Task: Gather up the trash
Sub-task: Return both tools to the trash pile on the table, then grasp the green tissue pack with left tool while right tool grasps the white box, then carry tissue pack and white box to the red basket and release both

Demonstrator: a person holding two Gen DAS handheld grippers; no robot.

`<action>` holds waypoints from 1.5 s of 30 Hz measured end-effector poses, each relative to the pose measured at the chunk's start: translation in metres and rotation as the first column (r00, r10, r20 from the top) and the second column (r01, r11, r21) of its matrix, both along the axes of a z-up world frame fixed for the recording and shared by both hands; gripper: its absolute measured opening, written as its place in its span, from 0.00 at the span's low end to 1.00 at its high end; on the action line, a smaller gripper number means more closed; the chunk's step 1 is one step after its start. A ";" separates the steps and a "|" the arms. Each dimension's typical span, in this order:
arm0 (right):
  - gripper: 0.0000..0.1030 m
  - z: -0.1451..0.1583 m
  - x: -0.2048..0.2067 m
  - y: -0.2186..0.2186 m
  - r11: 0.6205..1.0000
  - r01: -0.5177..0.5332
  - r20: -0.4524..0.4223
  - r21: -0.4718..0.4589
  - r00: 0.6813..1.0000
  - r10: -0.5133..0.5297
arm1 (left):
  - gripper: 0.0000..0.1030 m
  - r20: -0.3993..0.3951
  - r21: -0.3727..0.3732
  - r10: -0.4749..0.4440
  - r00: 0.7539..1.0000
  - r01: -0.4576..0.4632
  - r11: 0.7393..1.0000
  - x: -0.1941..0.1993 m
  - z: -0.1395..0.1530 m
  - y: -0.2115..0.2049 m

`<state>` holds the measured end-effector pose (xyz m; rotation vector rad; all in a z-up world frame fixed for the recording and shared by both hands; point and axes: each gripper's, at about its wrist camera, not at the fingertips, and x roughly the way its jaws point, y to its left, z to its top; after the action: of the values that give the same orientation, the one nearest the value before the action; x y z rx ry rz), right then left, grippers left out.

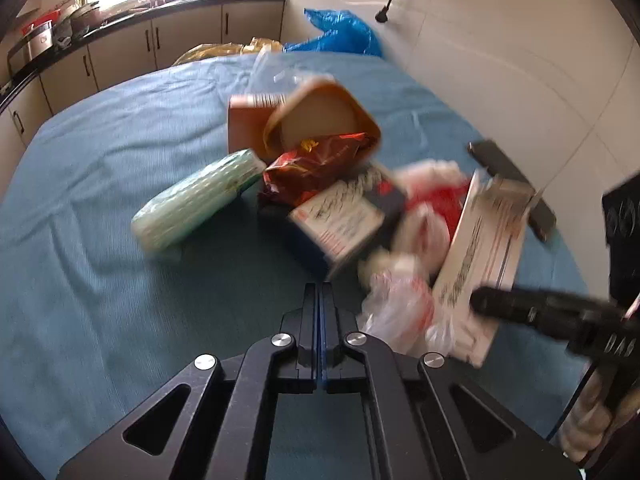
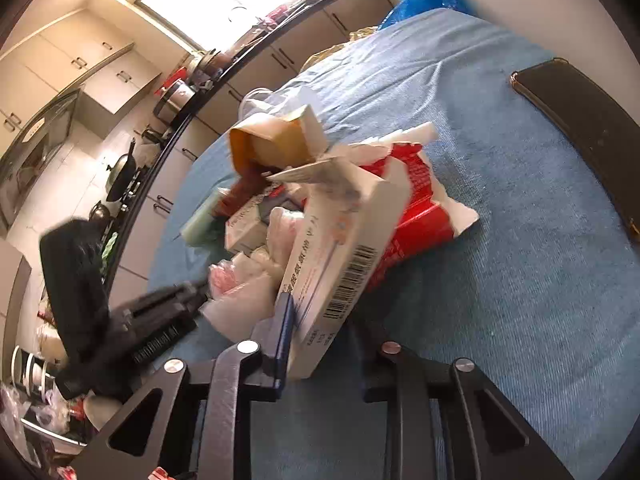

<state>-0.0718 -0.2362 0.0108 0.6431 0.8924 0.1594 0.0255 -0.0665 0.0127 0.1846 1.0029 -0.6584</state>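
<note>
leaning brown tub (image 1: 320, 118), red wrapper (image 1: 316, 164) spilling from its mouth

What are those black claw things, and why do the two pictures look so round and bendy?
The claws are grabbers, one in each of a person's hands. Each grabber carries a small camera with a wide lens that bends the picture. One picture looks along the left gripper, the other along the right gripper.

Both look at a table with a blue cloth. A pile of trash lies on it: a white box, a red bag, a brown wrapper, a green pack and a clear plastic bag. A black phone lies apart from the pile.

The left gripper is shut and holds nothing. The right gripper is pinching the white box.
</note>
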 end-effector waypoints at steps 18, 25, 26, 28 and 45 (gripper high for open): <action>0.23 -0.011 -0.027 -0.018 0.999 -0.018 -0.017 0.051 1.000 0.019 | 0.78 0.222 0.095 0.105 0.969 -0.129 0.987 0.020 0.037 0.031; 0.31 -0.015 -0.019 -0.025 0.999 0.008 -0.036 0.053 0.999 -0.006 | 0.78 0.160 0.151 0.000 0.987 -0.025 0.988 0.075 0.008 0.000; 0.33 -0.015 -0.018 -0.025 0.999 0.011 -0.038 0.051 0.999 -0.009 | 0.78 0.147 0.149 -0.006 0.989 -0.017 0.989 0.075 0.005 -0.001; 0.35 -0.016 -0.018 -0.025 0.998 0.018 -0.039 0.055 0.999 -0.016 | 0.78 0.125 0.130 -0.011 0.992 -0.005 0.992 0.076 0.003 -0.004; 0.14 0.013 -0.053 -0.014 0.999 0.039 0.044 0.011 0.998 -0.040 | 0.11 0.083 -0.014 0.144 0.986 -0.143 0.990 -0.027 0.025 0.036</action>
<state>-0.1252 -0.2500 0.0242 0.6634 0.8359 0.1423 -0.0014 -0.0309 0.0376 0.1304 0.9235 -0.5188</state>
